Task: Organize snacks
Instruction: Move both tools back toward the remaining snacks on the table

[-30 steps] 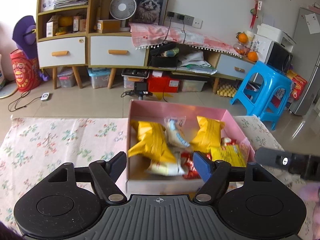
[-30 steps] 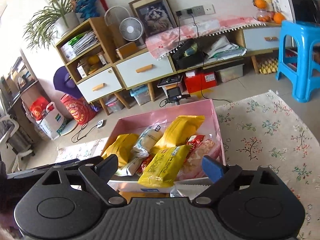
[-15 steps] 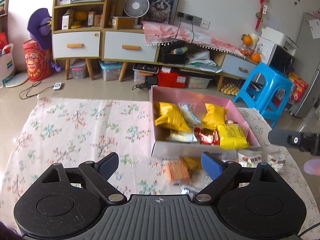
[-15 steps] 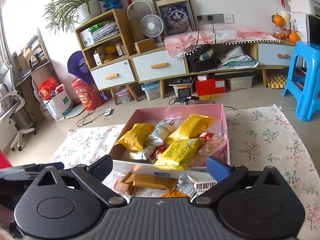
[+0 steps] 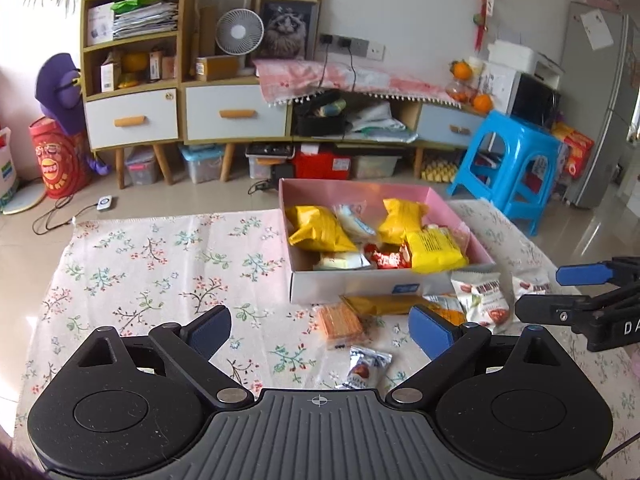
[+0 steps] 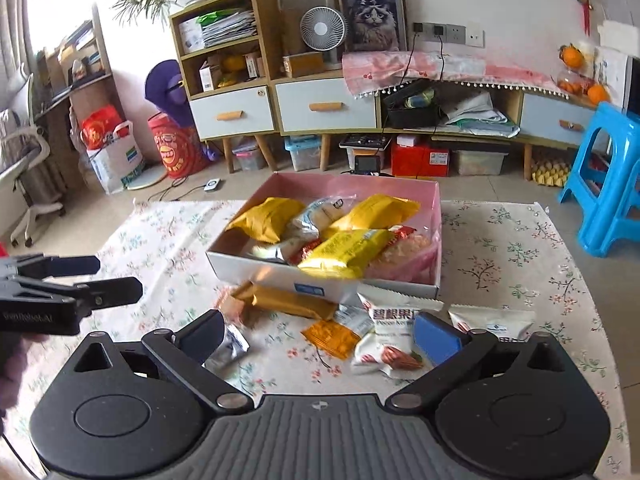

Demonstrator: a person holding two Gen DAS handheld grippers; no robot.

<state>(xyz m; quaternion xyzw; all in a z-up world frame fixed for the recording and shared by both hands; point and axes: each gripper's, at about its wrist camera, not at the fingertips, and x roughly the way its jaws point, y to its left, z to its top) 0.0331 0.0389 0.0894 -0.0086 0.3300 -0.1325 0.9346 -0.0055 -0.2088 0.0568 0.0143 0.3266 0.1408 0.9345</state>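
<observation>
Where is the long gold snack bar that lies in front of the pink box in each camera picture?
Left wrist view: the long gold snack bar lies lower middle, just below the pink box's white front wall.
Right wrist view: the bar lies centre left, below the box's front wall.
Shared landmark: the white fan on the cabinet.

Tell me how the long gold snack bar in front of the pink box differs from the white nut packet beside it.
The gold snack bar is long, narrow and plain mustard gold; the white nut packet is broader, pillow-shaped, white with red print and pictured nuts. The bar lies along the pink box wall; the packet sits nearer the camera, partly behind a finger of the right gripper. Both lie flat on the floral cloth, outside the box, ungripped.
</observation>
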